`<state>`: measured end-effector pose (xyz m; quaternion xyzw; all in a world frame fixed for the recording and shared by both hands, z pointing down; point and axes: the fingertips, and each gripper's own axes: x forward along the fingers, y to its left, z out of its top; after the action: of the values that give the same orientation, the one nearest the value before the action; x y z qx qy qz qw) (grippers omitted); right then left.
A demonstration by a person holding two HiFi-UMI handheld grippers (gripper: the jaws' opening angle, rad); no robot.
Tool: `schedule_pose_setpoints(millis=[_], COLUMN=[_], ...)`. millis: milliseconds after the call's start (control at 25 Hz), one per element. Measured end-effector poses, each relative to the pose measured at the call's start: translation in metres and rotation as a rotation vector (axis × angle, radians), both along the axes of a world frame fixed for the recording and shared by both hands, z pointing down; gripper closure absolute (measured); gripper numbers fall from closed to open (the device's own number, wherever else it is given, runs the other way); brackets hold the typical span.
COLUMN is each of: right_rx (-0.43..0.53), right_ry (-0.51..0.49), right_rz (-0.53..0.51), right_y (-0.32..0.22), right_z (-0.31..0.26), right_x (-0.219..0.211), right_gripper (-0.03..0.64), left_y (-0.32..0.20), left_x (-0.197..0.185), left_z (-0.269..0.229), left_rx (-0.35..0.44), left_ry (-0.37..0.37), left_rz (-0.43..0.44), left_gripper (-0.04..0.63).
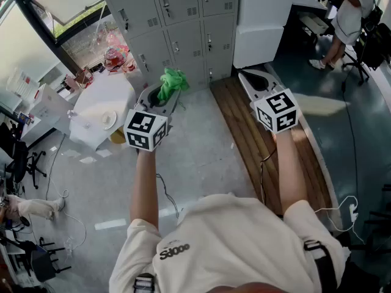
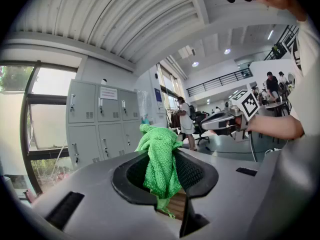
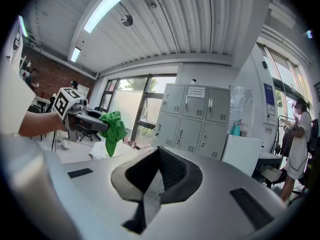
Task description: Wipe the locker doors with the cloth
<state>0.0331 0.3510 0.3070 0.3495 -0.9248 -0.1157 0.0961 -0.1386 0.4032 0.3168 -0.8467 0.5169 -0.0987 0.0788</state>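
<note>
Wiping looks unstarted: the left hand-held gripper (image 2: 164, 186) clamps the cloth (image 2: 160, 156), the right hand-held gripper (image 3: 151, 191) is closed and empty, and both are well apart from the lockers (image 1: 177, 17).

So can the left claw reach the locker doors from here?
Probably not yet: the left claw grips the cloth, but the locker doors stand off across open floor. Nothing blocks the way.

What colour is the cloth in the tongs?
Bright green. The cloth shows best in the left gripper view.
</note>
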Motion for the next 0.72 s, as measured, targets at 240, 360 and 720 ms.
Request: schedule_pose_setpoints(millis=[240, 360, 720], right_rx=[0.001, 0.001, -0.080], right_ry=[-0.004, -0.012, -0.010], right_rz=[0.015, 0.032, 0.009], right_y=[-0.011, -0.017, -0.041], right_z=[0.002, 0.003, 0.026], right_x=[0.011, 0.021, 0.071], right_gripper=[0.611, 0.611, 0.611], left_y=[-0.010, -0.016, -0.049], left_x=[0.011, 0.018, 0.072], left_z=[0.003, 0.006, 0.022], left_rx=[-0.005, -0.015, -0.052], left_ry=[0.004, 0.003, 0.011], left_rz=[0.012, 0.018, 0.034], left_gripper=[0.486, 0.486, 0.486])
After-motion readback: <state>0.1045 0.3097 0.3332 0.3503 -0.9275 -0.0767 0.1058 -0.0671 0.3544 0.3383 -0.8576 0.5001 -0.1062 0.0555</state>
